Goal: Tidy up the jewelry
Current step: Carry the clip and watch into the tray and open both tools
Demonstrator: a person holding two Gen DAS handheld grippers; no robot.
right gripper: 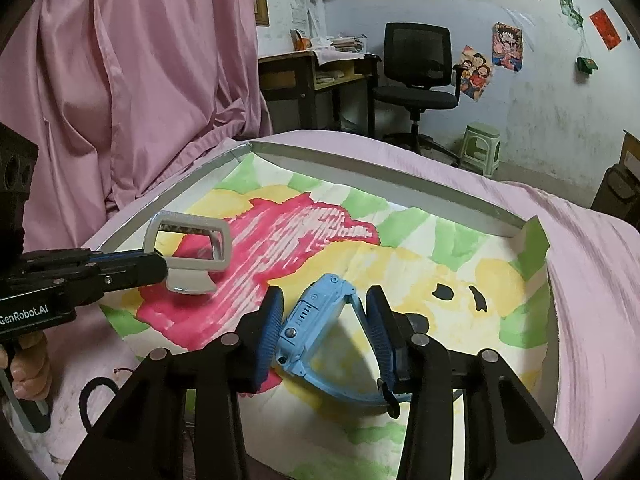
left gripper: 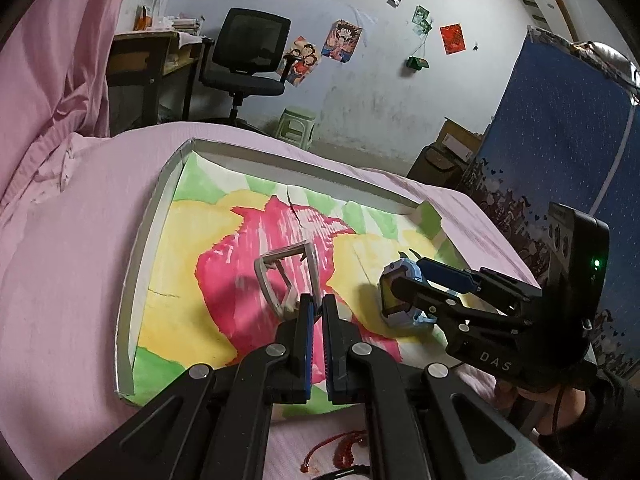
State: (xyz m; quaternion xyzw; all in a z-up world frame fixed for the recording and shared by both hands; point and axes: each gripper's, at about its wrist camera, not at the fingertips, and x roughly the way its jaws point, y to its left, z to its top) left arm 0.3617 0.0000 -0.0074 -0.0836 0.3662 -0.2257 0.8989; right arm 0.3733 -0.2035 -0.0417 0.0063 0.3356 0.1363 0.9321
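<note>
A shallow box (left gripper: 144,236) lined with a painted pink, yellow and green sheet lies on the pink bed. My left gripper (left gripper: 316,304) is shut on a grey watch (left gripper: 286,280) and holds it over the pink patch; the grey watch also shows in the right wrist view (right gripper: 192,252). My right gripper (right gripper: 324,320) is closed around a blue smartwatch (right gripper: 312,328) over the yellow area; the blue smartwatch also shows in the left wrist view (left gripper: 400,296).
A red beaded bracelet (left gripper: 344,450) and a black cord (right gripper: 94,396) lie on the bedsheet in front of the box. A pink curtain (right gripper: 140,80) hangs at left. A desk, an office chair (right gripper: 416,76) and a green stool stand behind the bed.
</note>
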